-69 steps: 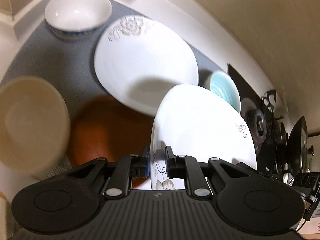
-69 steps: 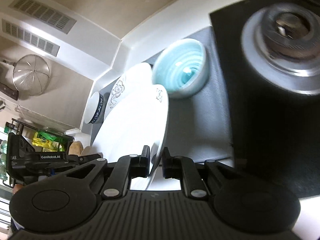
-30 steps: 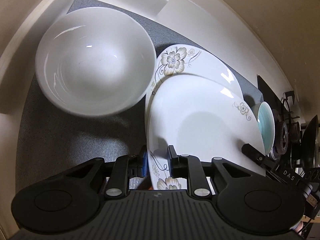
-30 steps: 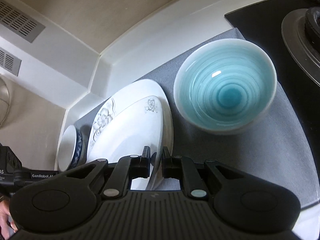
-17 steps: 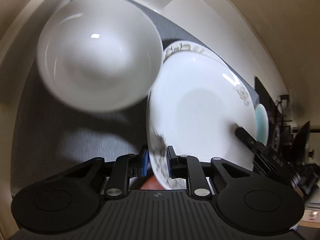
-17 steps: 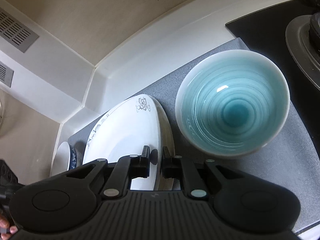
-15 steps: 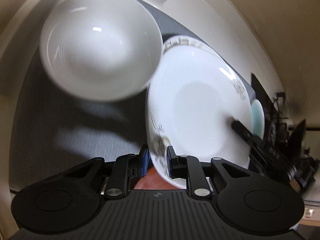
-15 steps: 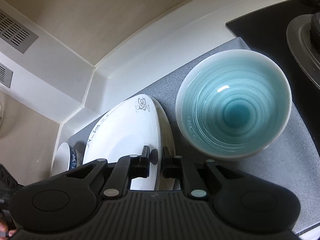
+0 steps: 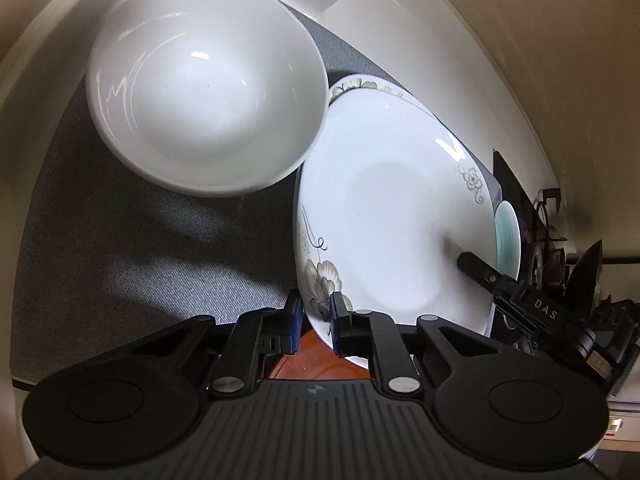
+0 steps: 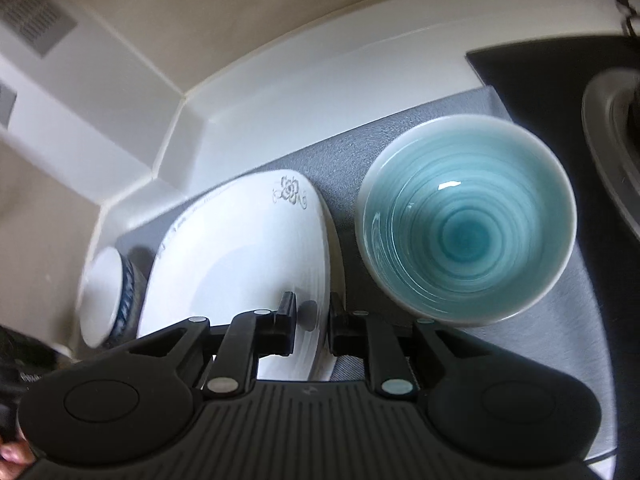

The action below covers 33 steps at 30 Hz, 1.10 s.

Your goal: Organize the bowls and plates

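Observation:
A white flowered plate (image 9: 384,216) lies on top of a second flowered plate whose rim (image 9: 360,82) peeks out at the back. My left gripper (image 9: 316,320) straddles the top plate's near rim with a small gap showing. My right gripper (image 10: 312,328) straddles the opposite rim of the plate (image 10: 248,248), jaws slightly parted; one of its fingers (image 9: 480,268) shows on the plate in the left wrist view. A white bowl (image 9: 208,84) sits left of the plates, a turquoise bowl (image 10: 464,220) to their right.
All rest on a grey mat (image 9: 120,248) in a white counter corner (image 10: 260,92). A brown dish (image 9: 308,364) shows under the left gripper. A black stove (image 10: 608,128) lies right of the turquoise bowl. The white bowl's blue-patterned side (image 10: 108,292) shows at left.
The held plate came down onto the other flowered plate between the two bowls. Both grippers have loosened a little on its rim.

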Available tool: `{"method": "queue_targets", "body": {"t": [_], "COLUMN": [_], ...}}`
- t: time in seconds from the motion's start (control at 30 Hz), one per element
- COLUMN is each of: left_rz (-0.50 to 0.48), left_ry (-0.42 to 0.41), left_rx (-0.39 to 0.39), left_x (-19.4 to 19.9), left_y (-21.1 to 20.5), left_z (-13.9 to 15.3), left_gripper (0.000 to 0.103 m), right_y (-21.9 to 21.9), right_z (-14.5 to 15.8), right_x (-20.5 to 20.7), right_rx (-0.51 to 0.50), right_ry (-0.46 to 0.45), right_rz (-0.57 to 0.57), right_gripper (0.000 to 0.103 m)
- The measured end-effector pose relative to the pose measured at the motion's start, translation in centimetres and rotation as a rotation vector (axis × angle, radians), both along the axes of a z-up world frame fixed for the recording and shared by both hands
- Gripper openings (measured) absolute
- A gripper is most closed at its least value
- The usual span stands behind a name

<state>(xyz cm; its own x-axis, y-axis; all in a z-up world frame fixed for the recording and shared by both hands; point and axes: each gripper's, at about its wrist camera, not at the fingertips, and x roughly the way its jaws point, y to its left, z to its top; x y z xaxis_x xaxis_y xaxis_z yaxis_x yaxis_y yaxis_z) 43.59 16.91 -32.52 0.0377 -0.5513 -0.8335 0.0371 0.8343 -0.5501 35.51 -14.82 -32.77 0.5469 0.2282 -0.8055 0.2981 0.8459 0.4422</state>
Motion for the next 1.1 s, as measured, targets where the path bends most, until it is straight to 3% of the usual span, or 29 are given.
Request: {"method": "queue_targets", "body": {"t": [0.13,0.23,0.33,0.5,0.7,0.83,0.9,1.03,1.1], "left_rz": [0.024,0.036,0.042,0.049,0.061,0.047,0.032,0.005,0.006], "left_ry": [0.020,0.037,0.043,0.034,0.035,0.006,-0.021,-0.077,-0.078], "left_rx": [-0.018,-0.025,-0.012,-0.005,-0.007,-0.001,0.012,0.046,0.050], "left_x": [0.3,0.3,0.3,0.2,0.3,-0.1,-0.4,-0.9,-0.9], "left_y": [0.7,0.7,0.4,0.4,0.5,0.5,0.3,-0.6,-0.7], "left_z": [-0.2,-0.3,-0.5,-0.3,-0.3,-0.1,0.2,0.7,0.7], "left_gripper": [0.014,0.013,0.012,0.012,0.012,0.012,0.013,0.014,0.015], "right_y": [1.1,2.9,3.7,2.7,3.3,2.7,2.4,2.4,2.7], "right_z": [0.8,1.4,1.1,1.0,1.6,1.7,1.4,1.0,0.9], "right_x": [0.3,0.6,0.8,0.3,-0.3,-2.7,-3.7,-4.4,-4.1], "right_rx": [-0.087,-0.241,-0.350,-0.312,-0.346,-0.261,-0.191,-0.133,-0.138], "right_ry": [0.021,0.028,0.053,0.029,0.014,0.003,0.007,-0.007,-0.018], "right_rz": [0.062,0.136,0.163,0.132,0.144,0.105,0.088,0.072,0.080], "right_gripper": [0.022,0.029,0.027,0.016,0.016,0.017,0.025,0.023,0.017]}}
